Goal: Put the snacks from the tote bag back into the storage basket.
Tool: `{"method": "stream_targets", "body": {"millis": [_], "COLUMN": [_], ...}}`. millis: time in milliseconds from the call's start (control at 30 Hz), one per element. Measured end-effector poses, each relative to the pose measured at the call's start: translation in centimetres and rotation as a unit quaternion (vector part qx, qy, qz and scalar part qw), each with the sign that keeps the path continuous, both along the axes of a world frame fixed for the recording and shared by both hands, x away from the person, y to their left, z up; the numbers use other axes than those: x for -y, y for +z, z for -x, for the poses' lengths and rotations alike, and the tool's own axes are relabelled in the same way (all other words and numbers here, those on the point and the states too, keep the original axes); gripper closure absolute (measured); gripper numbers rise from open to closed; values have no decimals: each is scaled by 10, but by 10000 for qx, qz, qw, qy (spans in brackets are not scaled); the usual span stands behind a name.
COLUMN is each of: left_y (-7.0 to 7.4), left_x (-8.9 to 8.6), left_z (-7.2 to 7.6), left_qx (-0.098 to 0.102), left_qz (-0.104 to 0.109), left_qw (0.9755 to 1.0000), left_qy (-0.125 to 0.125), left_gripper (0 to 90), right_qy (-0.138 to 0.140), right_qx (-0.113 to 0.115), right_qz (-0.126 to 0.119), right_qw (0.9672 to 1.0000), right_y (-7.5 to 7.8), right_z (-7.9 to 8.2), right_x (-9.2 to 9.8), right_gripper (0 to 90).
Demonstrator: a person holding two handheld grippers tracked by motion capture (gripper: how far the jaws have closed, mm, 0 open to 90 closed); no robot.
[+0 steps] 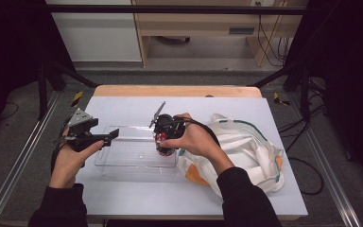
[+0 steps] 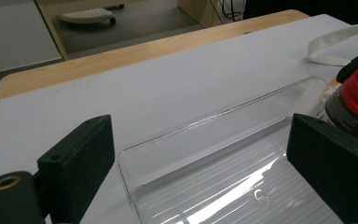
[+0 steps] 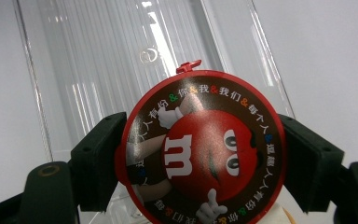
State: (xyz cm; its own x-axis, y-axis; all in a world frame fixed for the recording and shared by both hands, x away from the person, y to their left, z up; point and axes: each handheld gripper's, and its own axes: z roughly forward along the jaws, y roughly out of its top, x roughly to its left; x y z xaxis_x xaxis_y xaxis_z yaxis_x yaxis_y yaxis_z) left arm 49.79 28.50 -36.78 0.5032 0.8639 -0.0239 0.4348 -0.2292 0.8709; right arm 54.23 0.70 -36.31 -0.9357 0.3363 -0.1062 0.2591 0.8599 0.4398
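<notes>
From above the table, the right gripper (image 1: pixel 163 139) holds a red-lidded candy tub (image 1: pixel 162 143) over the right end of a clear plastic tray (image 1: pixel 134 163), the hand (image 1: pixel 196 139) wrapped around the tool from the side of a white tote bag (image 1: pixel 246 146) that lies crumpled just to the right. The tray's long axis runs across the table from left to right, and the tub sits at the end nearer the bag, so the right hand is plainly the one placed for setting it down; the drop looks to lie almost straight beneath the jaws. At the tray's opposite end the left gripper (image 1: pixel 112 135) hangs level, pointing along the tray toward the tub, forearm coming in from the near edge. Along the left gripper (image 2: pixel 200 158), the black jaws stand wide apart with nothing between them but the tray's corner (image 2: pixel 135 186) below, while the tub (image 2: pixel 354 105) shows at the far right. Along the right gripper (image 3: pixel 200 158), the camera looks down on the tub's round lid (image 3: pixel 200 149), printed with a red cartoon candy figure, both pads clamped against its rim on either side, and the ribbed floor of the tray (image 3: pixel 98 60) stretches away lengthwise beyond it.
</notes>
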Motion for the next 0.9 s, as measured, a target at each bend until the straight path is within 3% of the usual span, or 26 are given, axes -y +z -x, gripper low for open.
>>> {"method": "stream_targets", "body": {"millis": [900], "left_y": [-3], "left_x": [4], "left_z": [-1], "left_qx": [-65], "left_qz": [-74], "left_qw": [9999], "left_qy": [-70], "left_gripper": [77], "right_qy": [45], "right_qx": [40], "right_qz": [68], "right_qw": [10000], "right_y": [-14], "right_z": [0], "right_x": [-2], "right_gripper": [243]}}
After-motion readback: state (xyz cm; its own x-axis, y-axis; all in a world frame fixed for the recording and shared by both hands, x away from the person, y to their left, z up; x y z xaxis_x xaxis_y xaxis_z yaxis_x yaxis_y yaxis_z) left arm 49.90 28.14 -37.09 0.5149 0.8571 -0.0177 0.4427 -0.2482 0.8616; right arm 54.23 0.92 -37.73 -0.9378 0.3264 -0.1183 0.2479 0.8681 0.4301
